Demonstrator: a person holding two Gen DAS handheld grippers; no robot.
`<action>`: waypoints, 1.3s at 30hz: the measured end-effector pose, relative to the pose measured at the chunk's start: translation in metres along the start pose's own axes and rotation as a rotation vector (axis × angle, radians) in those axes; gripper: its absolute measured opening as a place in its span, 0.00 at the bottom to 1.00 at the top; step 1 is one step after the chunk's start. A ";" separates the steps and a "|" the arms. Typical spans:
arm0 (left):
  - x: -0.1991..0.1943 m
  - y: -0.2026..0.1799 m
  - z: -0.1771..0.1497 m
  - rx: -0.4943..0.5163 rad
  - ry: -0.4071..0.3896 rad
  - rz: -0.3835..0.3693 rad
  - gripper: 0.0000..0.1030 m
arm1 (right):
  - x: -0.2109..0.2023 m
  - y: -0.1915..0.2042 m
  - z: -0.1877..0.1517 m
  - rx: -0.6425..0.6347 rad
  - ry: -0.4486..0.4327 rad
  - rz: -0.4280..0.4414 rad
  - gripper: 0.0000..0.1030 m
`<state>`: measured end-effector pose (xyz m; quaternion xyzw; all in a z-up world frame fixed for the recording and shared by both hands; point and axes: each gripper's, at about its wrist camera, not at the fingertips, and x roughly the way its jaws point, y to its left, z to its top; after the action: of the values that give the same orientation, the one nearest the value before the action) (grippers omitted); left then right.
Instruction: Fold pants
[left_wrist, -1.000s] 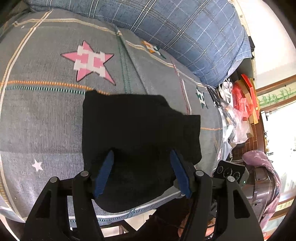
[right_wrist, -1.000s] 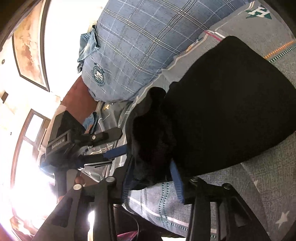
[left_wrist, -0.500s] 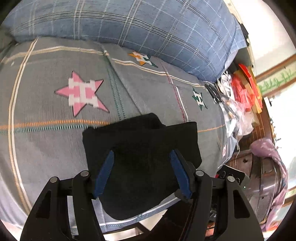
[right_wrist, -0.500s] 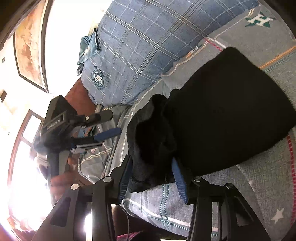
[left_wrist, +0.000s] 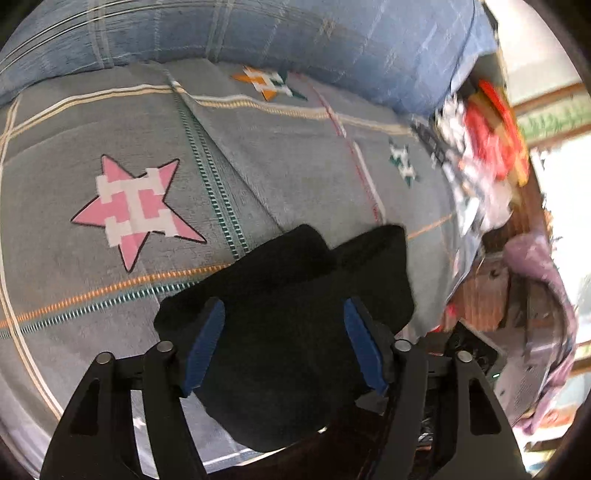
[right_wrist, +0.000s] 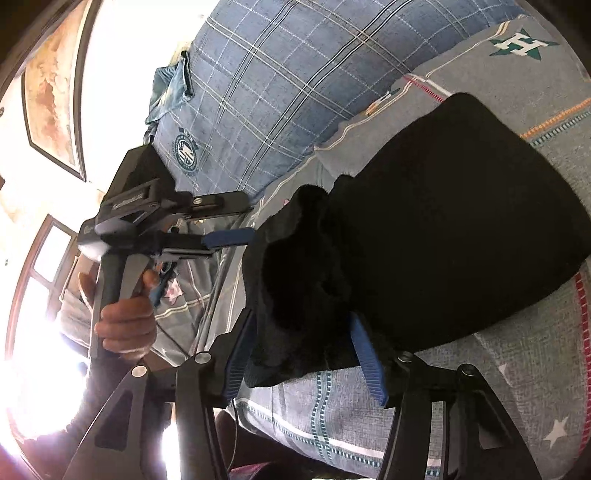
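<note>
My left hand-held gripper (left_wrist: 284, 343) is hanging with its blue-padded fingers (left_wrist: 204, 345) spread wide apart, released, hovering above the near edge of the pants (left_wrist: 295, 306) without pinching them. My right hand-held gripper (right_wrist: 303, 354) is also standing with its jaws well apart; a bunched, rumpled end of the black cloth is lying between its blue pads (right_wrist: 365, 354), and I cannot tell whether either pad is touching the fabric, but nothing is being squeezed. From the right wrist view I am seeing my left hand (right_wrist: 125, 328) gripping the handle of the other tool, its blue fingertip pointing toward the rumpled end. The pants are lying folded into a compact black bundle on the bed (left_wrist: 92, 258), near the front edge of the mattress, with one thicker lumpy end and a flatter, smoother stretch beyond it. The bedsheet (right_wrist: 535, 387) under them is grey with stitched stripes, a pink star (left_wrist: 133, 210) sitting well apart to the left of the bundle and a green star (right_wrist: 521, 44) farther off. A blue plaid quilt (right_wrist: 280, 85) is piled along the far side of the bed.
</note>
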<state>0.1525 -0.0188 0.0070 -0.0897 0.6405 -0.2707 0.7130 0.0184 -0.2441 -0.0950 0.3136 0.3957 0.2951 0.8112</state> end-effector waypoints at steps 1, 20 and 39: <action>0.003 -0.002 0.002 0.026 0.013 0.029 0.65 | 0.000 0.000 0.000 -0.004 0.001 -0.001 0.54; -0.031 -0.017 -0.033 0.208 -0.129 -0.052 0.26 | -0.012 0.017 0.000 -0.061 -0.087 0.089 0.11; 0.088 -0.130 0.019 0.213 -0.019 0.093 0.32 | -0.085 -0.081 0.007 0.157 -0.268 -0.017 0.13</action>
<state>0.1386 -0.1762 -0.0038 0.0141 0.6048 -0.3031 0.7363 -0.0001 -0.3587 -0.1129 0.4094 0.3082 0.2119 0.8322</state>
